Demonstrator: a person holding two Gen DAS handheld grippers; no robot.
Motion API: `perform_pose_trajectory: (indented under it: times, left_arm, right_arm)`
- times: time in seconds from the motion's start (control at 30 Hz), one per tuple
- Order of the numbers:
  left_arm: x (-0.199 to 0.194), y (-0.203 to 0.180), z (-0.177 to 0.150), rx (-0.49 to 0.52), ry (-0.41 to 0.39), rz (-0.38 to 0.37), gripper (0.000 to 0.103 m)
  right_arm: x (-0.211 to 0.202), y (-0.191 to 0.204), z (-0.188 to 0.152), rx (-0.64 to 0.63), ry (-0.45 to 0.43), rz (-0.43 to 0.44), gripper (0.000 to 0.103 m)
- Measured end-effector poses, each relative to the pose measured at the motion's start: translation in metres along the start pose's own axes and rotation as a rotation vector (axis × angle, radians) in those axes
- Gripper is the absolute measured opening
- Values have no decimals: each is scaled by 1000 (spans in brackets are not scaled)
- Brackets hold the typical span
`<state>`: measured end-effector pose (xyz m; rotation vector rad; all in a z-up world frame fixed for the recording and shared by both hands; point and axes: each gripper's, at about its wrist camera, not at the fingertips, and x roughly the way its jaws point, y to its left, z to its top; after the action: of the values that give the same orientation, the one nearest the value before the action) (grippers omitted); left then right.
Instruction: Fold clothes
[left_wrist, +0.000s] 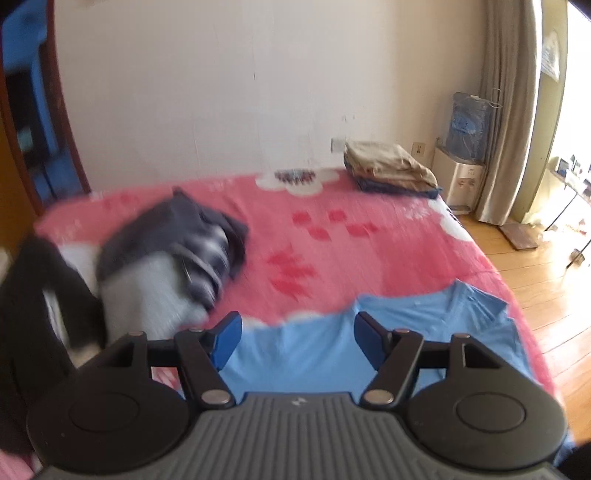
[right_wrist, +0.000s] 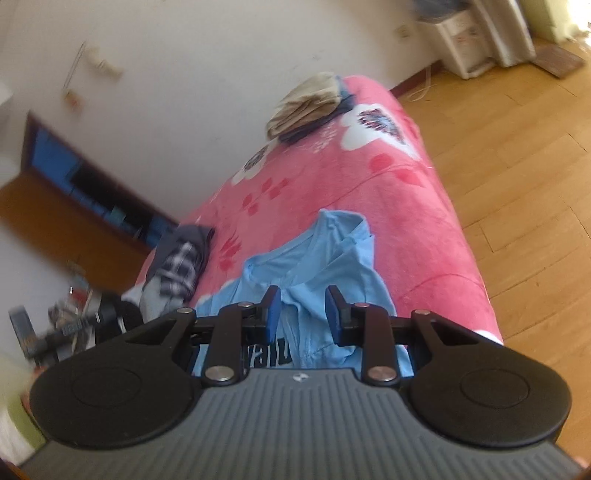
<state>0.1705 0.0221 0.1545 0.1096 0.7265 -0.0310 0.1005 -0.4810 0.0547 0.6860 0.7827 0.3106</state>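
Lying below both parted tools (left_wrist: 297, 341) (right_wrist: 301, 314): blue shirt (left_wrist: 317, 354).

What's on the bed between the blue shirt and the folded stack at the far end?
Nothing: between the blue shirt and the folded stack only bare pink blanket shows, in both wrist views.

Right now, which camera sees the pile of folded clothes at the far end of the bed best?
The left wrist view: the folded pile sits level and unblocked there, tan clothes on top of something dark blue. The right wrist view shows the same pile tilted and farther off, with less detail.
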Motion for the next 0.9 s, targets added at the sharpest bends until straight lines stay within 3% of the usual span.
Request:
perform_pose_trajectory:
  times: [0.17,0.3,0.4,0.5,0.7,0.9]
  left_arm:
    - [13,16,49,124,-39,80,69]
    - [32,19,78,272,-81,231,69]
    - [49,19,83,339,-42,318,69]
    - [64,19,79,311,26,326,69]
    - [83,-2,29,181,81,158,69]
    - [94,-53,-54,265,31,-157,69]
  right_arm:
    - [19,4,4,-137,86,43,26]
    - [44,9,2,-273,135,89,26]
    - [73,19,-27,-381,186,63,26]
    - [94,30,-59,-429,240,49,26]
    - [134,68,-104,-608,283,-59,26]
    - [172,92,-132,-819,146,-200,25]
